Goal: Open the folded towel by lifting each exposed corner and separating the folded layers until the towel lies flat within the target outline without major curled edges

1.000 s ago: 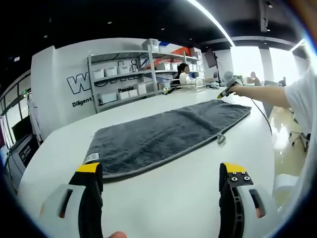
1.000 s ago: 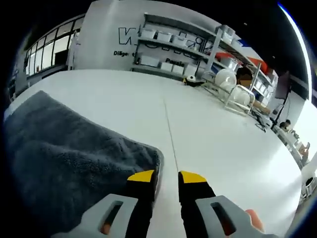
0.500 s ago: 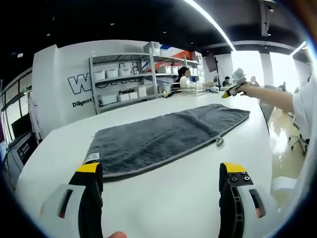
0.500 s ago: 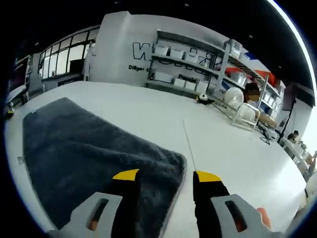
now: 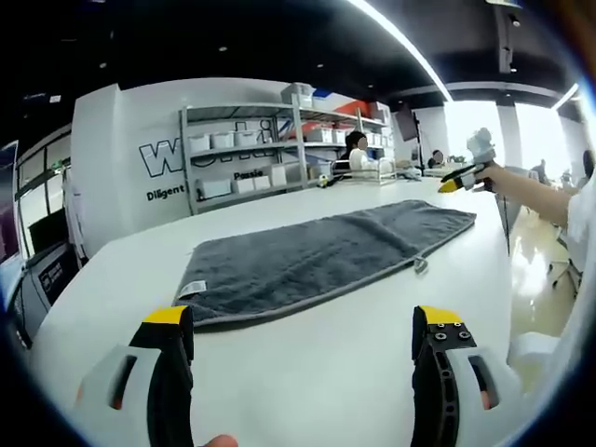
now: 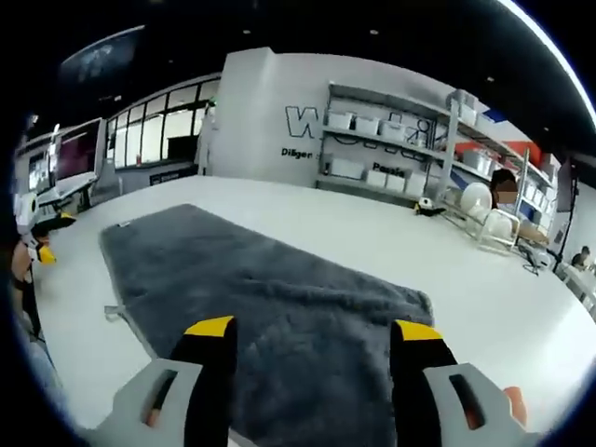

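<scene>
A dark grey towel [image 5: 317,256] lies spread flat on the white table [image 5: 307,363], its white label [image 5: 193,289] at the near left corner and a small hanging loop [image 5: 420,265] on the near edge. My left gripper [image 5: 304,321] hangs open above the table, short of the towel, nothing between its jaws. The right gripper [image 5: 463,175] shows far right, raised off the far end. In the right gripper view the towel [image 6: 270,307] stretches away beneath my open right gripper [image 6: 314,328], which hovers over its near end. The left gripper [image 6: 37,244] peeks in at the left edge.
Metal shelves [image 5: 270,154] with white bins stand against the back wall with lettering. A person [image 5: 356,154] sits behind a wire rack [image 6: 489,219] at the table's far side. The person's sleeve and forearm [image 5: 549,200] reach in from the right. The floor drops off beyond the table's right edge.
The right gripper has opened wide and lifted up and back from the towel's far corner. Both views have pulled back a little; the towel lies still.
</scene>
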Action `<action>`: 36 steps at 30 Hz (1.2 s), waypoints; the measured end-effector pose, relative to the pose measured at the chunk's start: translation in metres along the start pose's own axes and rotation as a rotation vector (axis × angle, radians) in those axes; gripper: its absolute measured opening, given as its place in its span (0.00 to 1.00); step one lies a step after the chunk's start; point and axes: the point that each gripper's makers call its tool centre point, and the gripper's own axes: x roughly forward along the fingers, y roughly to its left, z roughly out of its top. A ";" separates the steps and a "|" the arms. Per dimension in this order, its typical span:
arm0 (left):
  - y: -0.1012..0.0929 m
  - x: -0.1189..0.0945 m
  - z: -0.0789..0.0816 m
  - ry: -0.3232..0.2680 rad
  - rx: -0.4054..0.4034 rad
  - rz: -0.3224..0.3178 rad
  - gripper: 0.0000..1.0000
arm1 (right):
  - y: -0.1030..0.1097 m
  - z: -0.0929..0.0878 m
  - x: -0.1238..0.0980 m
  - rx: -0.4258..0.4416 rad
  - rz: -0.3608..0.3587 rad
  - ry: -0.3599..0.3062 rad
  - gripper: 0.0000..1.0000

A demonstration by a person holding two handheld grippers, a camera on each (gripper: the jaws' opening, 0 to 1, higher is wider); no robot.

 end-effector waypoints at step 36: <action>0.035 -0.026 -0.025 -0.022 -0.077 0.038 0.97 | 0.104 -0.040 -0.045 0.044 0.070 0.039 0.99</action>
